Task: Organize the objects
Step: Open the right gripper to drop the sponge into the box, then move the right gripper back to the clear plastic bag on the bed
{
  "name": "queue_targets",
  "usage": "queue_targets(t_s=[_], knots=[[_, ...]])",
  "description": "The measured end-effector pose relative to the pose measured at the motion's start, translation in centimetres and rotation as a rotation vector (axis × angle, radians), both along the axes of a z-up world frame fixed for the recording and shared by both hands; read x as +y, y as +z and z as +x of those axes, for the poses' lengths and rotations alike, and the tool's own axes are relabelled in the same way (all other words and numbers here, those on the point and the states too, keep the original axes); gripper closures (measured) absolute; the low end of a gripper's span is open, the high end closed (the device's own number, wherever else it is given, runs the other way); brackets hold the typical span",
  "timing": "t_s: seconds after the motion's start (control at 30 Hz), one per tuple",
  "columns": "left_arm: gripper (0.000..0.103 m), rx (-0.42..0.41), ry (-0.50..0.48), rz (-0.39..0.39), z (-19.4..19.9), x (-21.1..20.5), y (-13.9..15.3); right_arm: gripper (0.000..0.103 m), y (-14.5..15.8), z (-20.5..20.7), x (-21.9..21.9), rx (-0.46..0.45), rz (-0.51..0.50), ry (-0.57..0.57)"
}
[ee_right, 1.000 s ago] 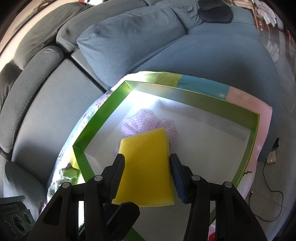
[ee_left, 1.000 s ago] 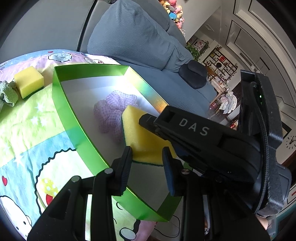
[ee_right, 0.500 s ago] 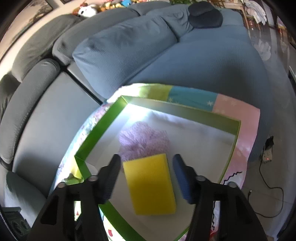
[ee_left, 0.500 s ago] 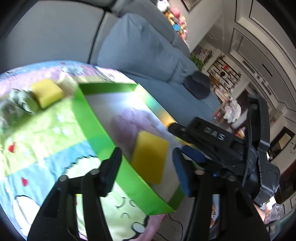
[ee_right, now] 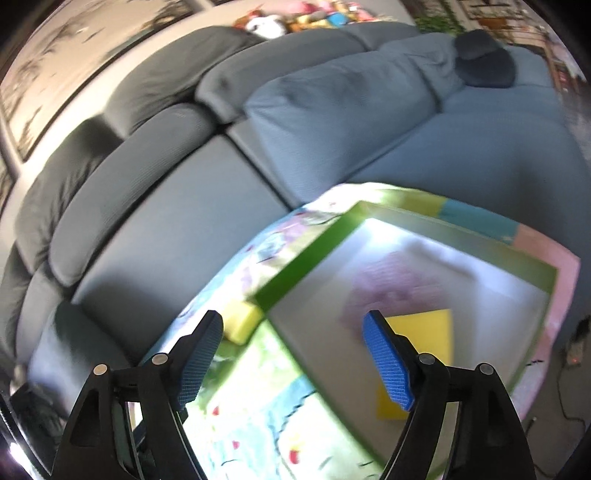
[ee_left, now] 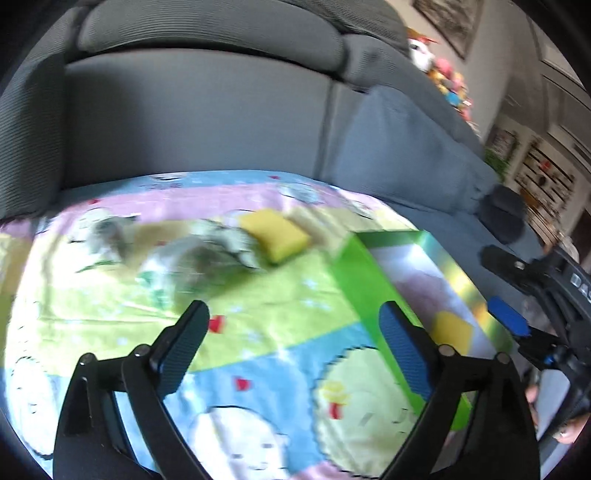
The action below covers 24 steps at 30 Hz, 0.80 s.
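A green box (ee_left: 364,284) with a white floor sits on a cartoon-print blanket (ee_left: 258,339). Inside it lie a yellow sponge (ee_right: 424,343) and a purple mesh pouf (ee_right: 399,284). A second yellow sponge (ee_left: 275,234) rests on the blanket left of the box, beside blurred grey-green crumpled items (ee_left: 207,254). My left gripper (ee_left: 293,332) hovers over the blanket, its jaws opening with nothing between them. My right gripper (ee_right: 291,332) hangs above the box's near-left corner, jaws opening and empty, clear of the sponge in the box. Its blue pad (ee_left: 508,321) shows at the right of the left wrist view.
The blanket lies on a grey sofa (ee_right: 177,206) with big back cushions (ee_right: 332,99). A dark round cushion (ee_right: 484,70) sits far along the seat. Soft toys (ee_right: 295,18) line the sofa's top. Floor and a cable (ee_right: 569,365) lie beyond the blanket's right edge.
The right gripper let go of the yellow sponge, which now lies in the box, and it rose back. The left gripper opened wide and swung left over the blanket.
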<state>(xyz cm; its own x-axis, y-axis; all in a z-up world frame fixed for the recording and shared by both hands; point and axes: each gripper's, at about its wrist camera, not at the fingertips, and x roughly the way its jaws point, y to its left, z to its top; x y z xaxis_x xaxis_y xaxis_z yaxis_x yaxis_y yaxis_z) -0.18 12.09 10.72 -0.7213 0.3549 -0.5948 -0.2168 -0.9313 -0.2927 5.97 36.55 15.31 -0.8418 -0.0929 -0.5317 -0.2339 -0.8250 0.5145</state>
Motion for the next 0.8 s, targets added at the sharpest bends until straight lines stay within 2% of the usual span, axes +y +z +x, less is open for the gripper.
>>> queue_targets(t_s=[0.1,0.17,0.2,0.27,0.43,0.47,0.67,0.8], knots=[[0.005,-0.014,0.070,0.022,-0.6,-3.2,-0.5,0.023,0.5,-0.5,-2.2,-0.019,0.039,0.068],[0.003,-0.025,0.146,0.048,-0.7,-6.1,-0.9,0.022,1.4,-0.5,-3.8,0.001,0.091,0.104],[0.002,-0.030,0.172,0.062,-0.6,-7.0,-0.9,0.019,1.9,-0.5,-4.6,0.016,0.110,0.118],[0.002,-0.043,0.228,0.117,-0.6,-9.4,-1.4,0.012,2.3,-0.7,-6.0,0.026,0.126,0.150],[0.002,-0.115,0.334,0.315,-1.3,-14.0,-3.4,0.011,2.5,-4.3,-9.0,-0.019,0.085,0.259],[0.002,-0.129,0.352,0.334,-1.4,-14.5,-3.7,0.010,2.4,-5.2,-9.7,-0.037,0.075,0.278],[0.002,-0.206,0.438,0.292,-2.2,-15.7,-5.1,0.011,0.5,-12.3,-15.3,-0.152,0.110,0.424],[0.002,-0.247,0.445,0.307,-2.7,-16.3,-6.3,0.011,-1.9,-15.8,-18.5,-0.192,0.095,0.522]])
